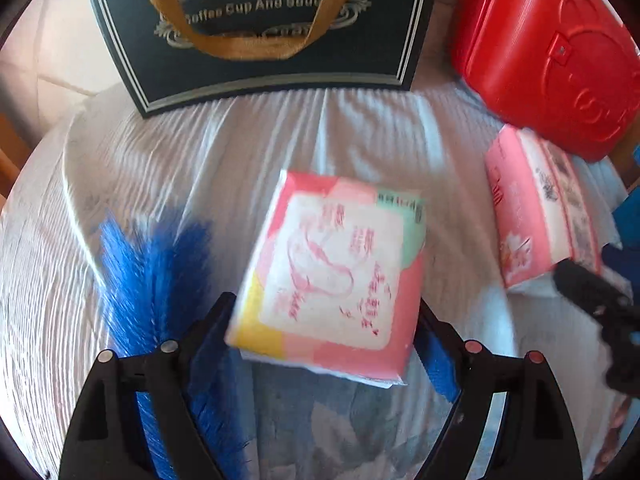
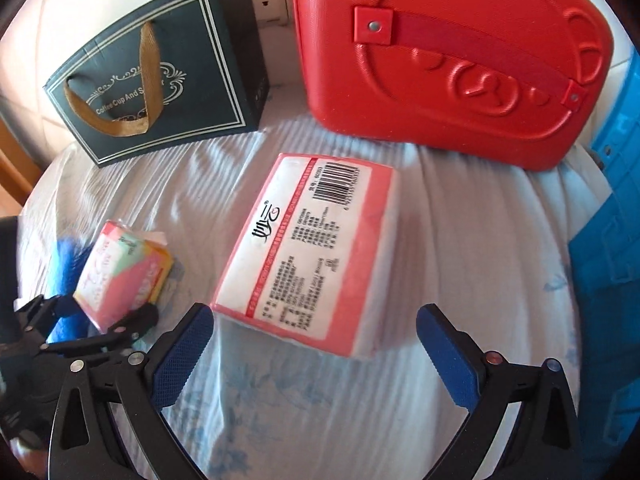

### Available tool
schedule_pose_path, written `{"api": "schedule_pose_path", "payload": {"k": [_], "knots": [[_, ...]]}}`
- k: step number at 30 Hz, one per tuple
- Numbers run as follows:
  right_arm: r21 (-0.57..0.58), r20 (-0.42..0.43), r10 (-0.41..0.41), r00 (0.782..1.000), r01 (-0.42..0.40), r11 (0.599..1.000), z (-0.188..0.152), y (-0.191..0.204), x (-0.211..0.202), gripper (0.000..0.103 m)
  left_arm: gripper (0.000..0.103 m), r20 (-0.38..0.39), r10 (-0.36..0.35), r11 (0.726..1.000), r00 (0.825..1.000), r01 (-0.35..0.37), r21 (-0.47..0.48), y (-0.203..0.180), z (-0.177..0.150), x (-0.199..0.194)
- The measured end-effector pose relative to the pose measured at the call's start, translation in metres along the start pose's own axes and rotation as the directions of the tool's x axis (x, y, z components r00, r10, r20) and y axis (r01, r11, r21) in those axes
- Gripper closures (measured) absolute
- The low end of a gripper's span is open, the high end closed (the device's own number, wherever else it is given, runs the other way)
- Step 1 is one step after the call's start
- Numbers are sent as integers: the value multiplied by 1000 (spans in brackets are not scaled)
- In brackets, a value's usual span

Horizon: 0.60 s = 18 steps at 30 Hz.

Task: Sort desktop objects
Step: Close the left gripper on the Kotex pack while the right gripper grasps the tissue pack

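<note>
My left gripper (image 1: 326, 324) is shut on a small pink tissue pack (image 1: 332, 272), gripping its near end and holding it tilted above the cloth; the pack also shows in the right wrist view (image 2: 120, 272), held by the left gripper (image 2: 116, 318). A larger pink-and-white tissue pack (image 2: 308, 256) lies flat on the cloth, just ahead of my right gripper (image 2: 314, 326), which is open and empty, its blue pads either side of the pack's near end. The large pack shows at the right of the left wrist view (image 1: 536, 208), with the right gripper's finger (image 1: 592, 300) beside it.
A blue feather duster (image 1: 152, 280) lies on the white cloth (image 1: 260, 140) to the left. A dark gift bag (image 2: 160, 84) with gold handles stands at the back, a red case (image 2: 452, 60) at back right, a blue crate (image 2: 608, 240) at the right edge.
</note>
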State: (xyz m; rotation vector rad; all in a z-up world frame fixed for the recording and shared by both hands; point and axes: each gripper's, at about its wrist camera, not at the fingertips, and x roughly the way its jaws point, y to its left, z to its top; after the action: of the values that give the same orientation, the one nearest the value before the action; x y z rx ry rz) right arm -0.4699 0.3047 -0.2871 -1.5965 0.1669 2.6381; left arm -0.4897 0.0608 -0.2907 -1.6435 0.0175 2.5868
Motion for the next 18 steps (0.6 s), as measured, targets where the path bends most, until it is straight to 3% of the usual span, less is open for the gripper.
{"api": "schedule_pose_path", "payload": {"k": [4,6,11,15,18], "knots": [[-13,-6,5,1000,-5,1000,3,8,10,0,19,13,32,999,999,-32,44,-9,10,3],[-14,-20,-10,1000,10,1000,3,10,19,0,19,-21,25,999,999,-24,35,-10,8,15],[30,-65,-4,998,6,1000,-2,2,47,0,18,13,5,1000,1000,-5,15,-3,10,15],[13,21,-81,997,80,997,-11,6,50,0,17,45,-3,1000,999,2,20,-1,7,12],[32,70,-93,993,91,995,-18,6,49,0,14,41,0,1000,999,-1,27,-1,8,11]]}}
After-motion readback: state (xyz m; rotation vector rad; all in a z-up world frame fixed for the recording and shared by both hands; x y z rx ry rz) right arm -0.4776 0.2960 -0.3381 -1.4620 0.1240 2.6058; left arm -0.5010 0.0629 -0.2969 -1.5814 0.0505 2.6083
